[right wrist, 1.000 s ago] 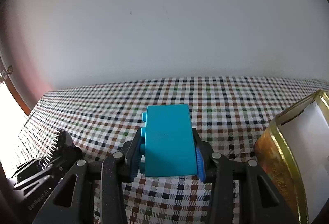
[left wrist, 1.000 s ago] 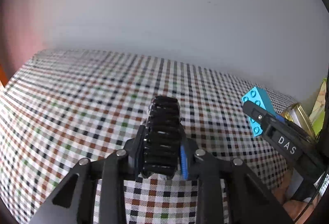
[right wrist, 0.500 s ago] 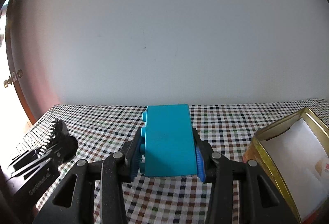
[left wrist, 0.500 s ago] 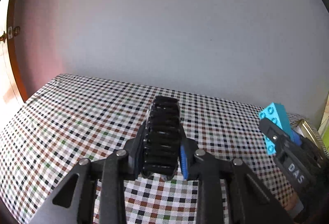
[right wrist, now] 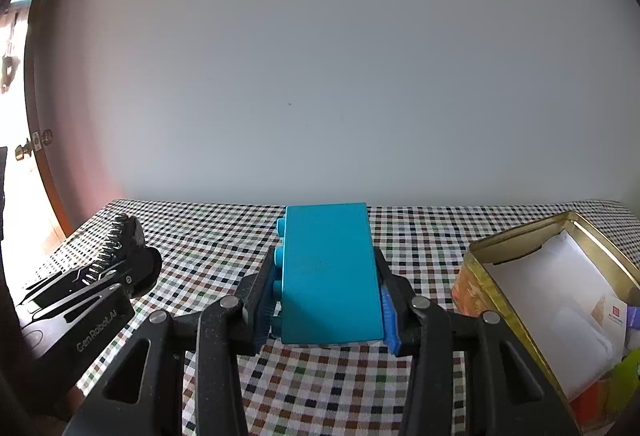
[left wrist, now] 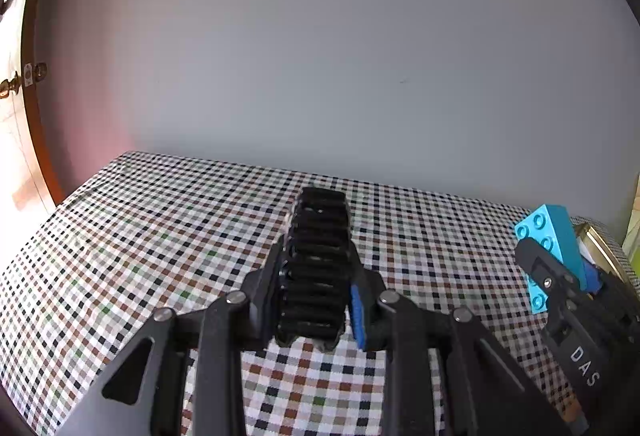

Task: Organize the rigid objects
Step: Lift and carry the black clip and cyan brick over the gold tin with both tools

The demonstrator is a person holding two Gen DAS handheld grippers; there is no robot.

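Note:
My left gripper [left wrist: 316, 300] is shut on a black ribbed comb-like piece [left wrist: 318, 256] and holds it above the checked tablecloth [left wrist: 160, 244]. My right gripper [right wrist: 326, 310] is shut on a turquoise toy brick [right wrist: 328, 272], studs facing left. The brick also shows at the right of the left wrist view [left wrist: 550, 240], held in the right gripper [left wrist: 556, 276]. The black piece with its teeth shows at the left of the right wrist view [right wrist: 120, 240], held in the left gripper [right wrist: 112, 268].
An open gold tin [right wrist: 516, 236] with white paper and small items inside stands at the right; its rim shows in the left wrist view [left wrist: 600, 244]. A plain wall rises behind the table. A wooden door edge [left wrist: 34, 140] is at the left.
Both grippers have risen and tilted up, so more wall and less tablecloth shows. Both still hold their objects. The tin sits lower and further right in the right wrist view.

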